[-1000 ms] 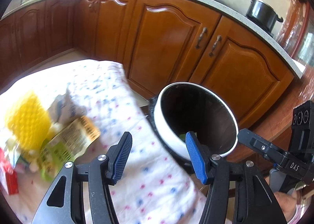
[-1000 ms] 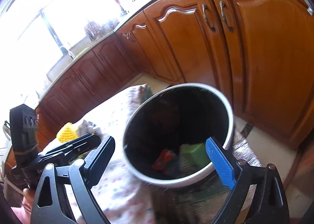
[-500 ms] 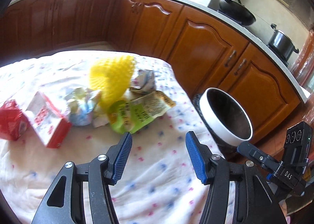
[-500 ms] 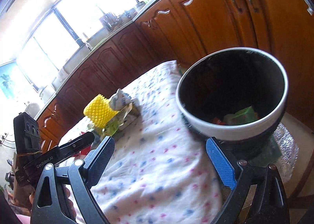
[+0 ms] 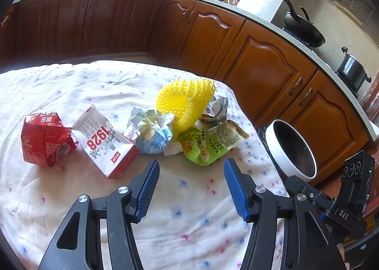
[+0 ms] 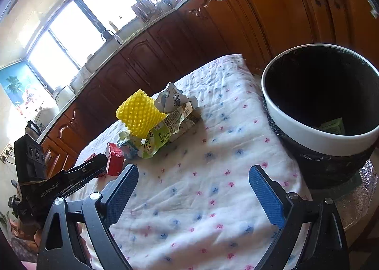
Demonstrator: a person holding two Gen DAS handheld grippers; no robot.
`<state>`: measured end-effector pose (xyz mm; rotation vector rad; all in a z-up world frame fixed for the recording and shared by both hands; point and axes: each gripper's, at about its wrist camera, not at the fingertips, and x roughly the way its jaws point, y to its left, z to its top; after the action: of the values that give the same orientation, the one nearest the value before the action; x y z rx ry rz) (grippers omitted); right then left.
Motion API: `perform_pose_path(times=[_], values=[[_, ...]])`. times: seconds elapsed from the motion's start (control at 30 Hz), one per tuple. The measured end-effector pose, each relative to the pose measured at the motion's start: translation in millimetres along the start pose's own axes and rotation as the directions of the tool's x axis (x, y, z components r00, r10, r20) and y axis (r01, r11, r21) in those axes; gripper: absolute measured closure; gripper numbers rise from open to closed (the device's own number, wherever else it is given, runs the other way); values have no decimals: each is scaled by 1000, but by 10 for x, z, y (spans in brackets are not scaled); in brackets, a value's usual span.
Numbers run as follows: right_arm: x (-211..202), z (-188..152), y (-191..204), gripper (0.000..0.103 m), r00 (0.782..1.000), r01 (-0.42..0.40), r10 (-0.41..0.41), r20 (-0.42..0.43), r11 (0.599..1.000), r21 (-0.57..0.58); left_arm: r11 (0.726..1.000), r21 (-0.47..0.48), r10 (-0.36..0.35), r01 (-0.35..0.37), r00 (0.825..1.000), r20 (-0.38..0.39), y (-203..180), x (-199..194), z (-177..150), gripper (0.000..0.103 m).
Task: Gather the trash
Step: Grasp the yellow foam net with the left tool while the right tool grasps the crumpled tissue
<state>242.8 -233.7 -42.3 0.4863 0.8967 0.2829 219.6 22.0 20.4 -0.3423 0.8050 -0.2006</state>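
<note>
Green wrapper [image 6: 332, 125] sits in bin [image 6: 308, 132] at right; my empty, parted grippers [image 5: 189, 189] [image 6: 193, 195] face centre-frame litter pile [image 5: 180, 125].

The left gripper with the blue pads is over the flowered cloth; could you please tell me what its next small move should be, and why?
Probably ease the left gripper forward and down onto the green printed snack pouch. Its jaws stand open and empty, the pouch is the nearest piece of the trash pile straight ahead, and it lies closest to the white-rimmed black bin beside the flowered cloth.
</note>
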Motion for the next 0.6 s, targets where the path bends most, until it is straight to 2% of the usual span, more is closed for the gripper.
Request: perform_pose_path(times=[0.23,0.4,0.47,0.6], values=[[141,135,73,7,1000,1,-1,1,1000,-11,1000,-1,5,-5,1000,9,54,43,153,47],[299,367,143,8,1000,-11,11,3,999,-31,1000,-2,-8,8,1000,15,39,179,322,47],[384,495,185,12,1000,-24,25,7,999,-38,1000,0,-8,9,1000,8,31,286,387,48],[601,725,273,31,999,-37,37,-2,997,-62,1000,2,-2,2,1000,-7,27,502,508,48]])
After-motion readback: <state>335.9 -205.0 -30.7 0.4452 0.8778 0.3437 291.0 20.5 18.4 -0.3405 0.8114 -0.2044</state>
